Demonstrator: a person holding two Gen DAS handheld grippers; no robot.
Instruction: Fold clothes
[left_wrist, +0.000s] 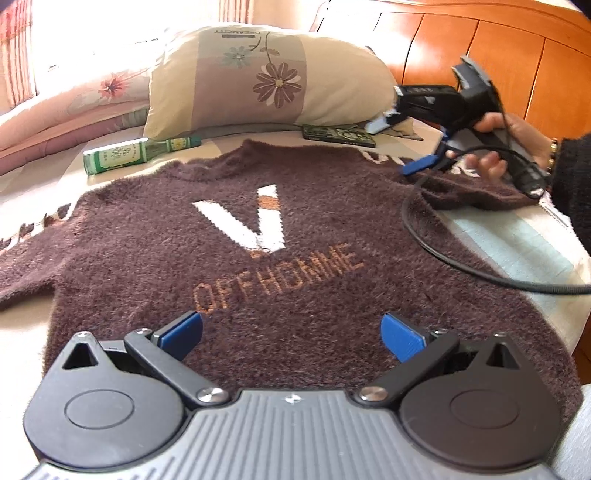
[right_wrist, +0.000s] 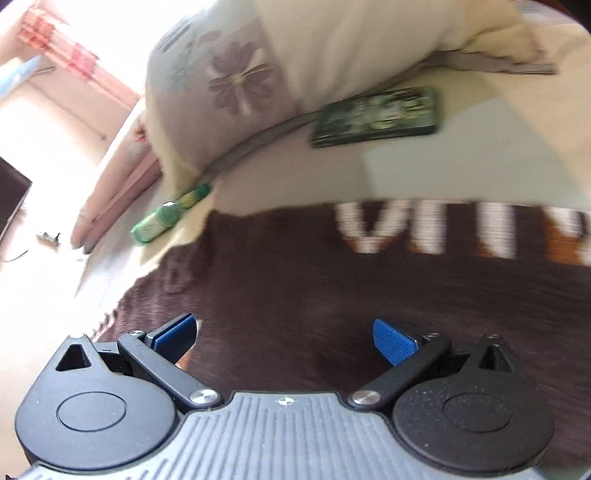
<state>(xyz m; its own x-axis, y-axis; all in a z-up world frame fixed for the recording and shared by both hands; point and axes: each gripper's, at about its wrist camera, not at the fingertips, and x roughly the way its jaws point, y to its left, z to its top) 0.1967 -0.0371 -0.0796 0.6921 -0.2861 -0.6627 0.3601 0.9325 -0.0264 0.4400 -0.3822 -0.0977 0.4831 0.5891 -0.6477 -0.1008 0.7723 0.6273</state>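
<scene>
A dark brown fuzzy sweater (left_wrist: 155, 254) lies spread flat on the bed, front up, with a white "V" and orange lettering. My left gripper (left_wrist: 291, 338) hangs open over its lower hem, nothing between the blue fingers. In the left wrist view my right gripper (left_wrist: 400, 146) is held by a hand (left_wrist: 506, 125) above the sweater's right sleeve (left_wrist: 476, 192), jaws apart. The right wrist view is blurred and shows my right gripper (right_wrist: 284, 338) open over brown sweater fabric (right_wrist: 332, 288) with white stripes, holding nothing.
A floral pillow (left_wrist: 258, 77) lies beyond the collar. A green bottle (left_wrist: 125, 155) and a flat dark green box (left_wrist: 338, 136) rest on the sheet near the pillow. A wooden headboard (left_wrist: 480, 48) stands at the back right. A black cable (left_wrist: 436, 251) trails over the sweater's right side.
</scene>
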